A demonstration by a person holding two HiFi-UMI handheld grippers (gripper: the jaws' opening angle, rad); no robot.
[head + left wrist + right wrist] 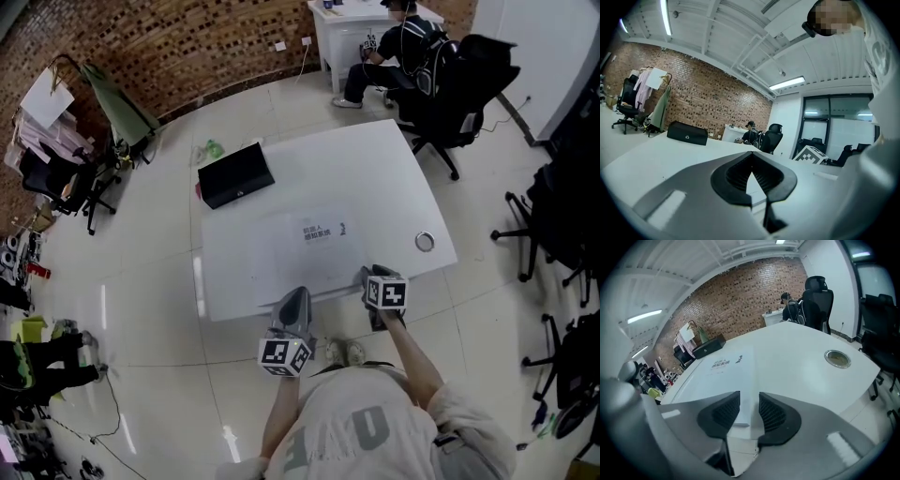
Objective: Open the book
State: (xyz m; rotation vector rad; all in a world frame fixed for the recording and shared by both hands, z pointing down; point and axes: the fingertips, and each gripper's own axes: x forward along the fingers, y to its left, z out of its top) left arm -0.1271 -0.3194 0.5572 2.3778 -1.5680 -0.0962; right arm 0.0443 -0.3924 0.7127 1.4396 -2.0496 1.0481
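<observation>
The book (300, 253) lies on the table (375, 178), a case (234, 175) behind it, a disc (425, 242) right.

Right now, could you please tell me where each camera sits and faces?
Head view: on the head, steeply down at table and book; forearms, left claw, right claw.
Left gripper view: on that claw, level across the table; shut jaws.
Right gripper view: tilted down at the book; parted jaws.
All share the black case.
</observation>
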